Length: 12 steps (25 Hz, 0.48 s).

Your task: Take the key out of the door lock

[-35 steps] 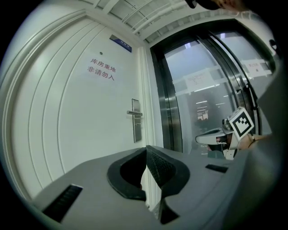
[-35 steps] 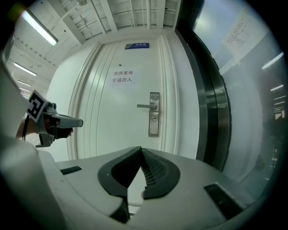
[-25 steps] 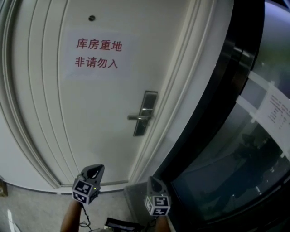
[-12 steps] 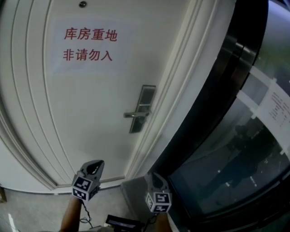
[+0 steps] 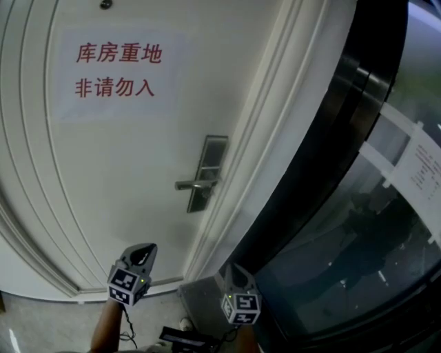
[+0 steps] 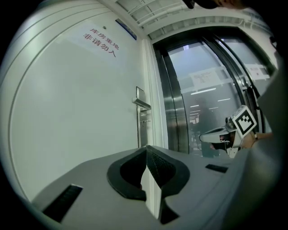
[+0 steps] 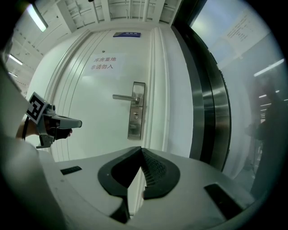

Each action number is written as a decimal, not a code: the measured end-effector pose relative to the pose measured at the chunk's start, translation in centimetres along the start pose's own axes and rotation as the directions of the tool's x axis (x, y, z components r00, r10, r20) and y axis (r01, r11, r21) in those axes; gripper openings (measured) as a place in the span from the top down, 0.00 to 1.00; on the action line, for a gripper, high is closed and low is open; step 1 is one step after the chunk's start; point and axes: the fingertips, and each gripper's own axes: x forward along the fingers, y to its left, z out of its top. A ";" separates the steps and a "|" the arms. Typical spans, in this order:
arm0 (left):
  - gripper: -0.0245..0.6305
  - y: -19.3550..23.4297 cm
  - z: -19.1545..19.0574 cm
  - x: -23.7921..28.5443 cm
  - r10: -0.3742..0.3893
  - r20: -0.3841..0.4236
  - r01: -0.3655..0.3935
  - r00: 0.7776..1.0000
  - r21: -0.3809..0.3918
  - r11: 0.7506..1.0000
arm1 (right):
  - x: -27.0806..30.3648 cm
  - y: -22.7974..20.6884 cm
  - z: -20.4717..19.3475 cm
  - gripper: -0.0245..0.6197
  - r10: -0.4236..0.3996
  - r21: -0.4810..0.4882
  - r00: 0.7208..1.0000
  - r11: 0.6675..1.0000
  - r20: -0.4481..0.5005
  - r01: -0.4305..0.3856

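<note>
1. Ahead, the lock plate (image 7: 136,110) with its lever handle (image 5: 193,184) sits on the white door (image 5: 124,172); any key in it is too small to make out.
2. Below, the left tool (image 5: 143,251) and right tool (image 5: 233,273) hang well short of the lock, each with jaws closed together, empty.

The person has edged closer to the door (image 5: 124,172). Its red-lettered sign (image 5: 117,69) and the lock plate (image 5: 205,172) with its handle (image 5: 193,184) now look larger and sit further left in the head view. The peephole (image 5: 105,4) has climbed to the top edge.
</note>
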 end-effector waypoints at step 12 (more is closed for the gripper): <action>0.95 1.3 1.0 7.7 0.034 -0.011 -0.034 0.999 0.020 0.999 | 7.6 -4.7 1.6 0.95 0.040 -0.019 0.999 0.999 0.007 -0.039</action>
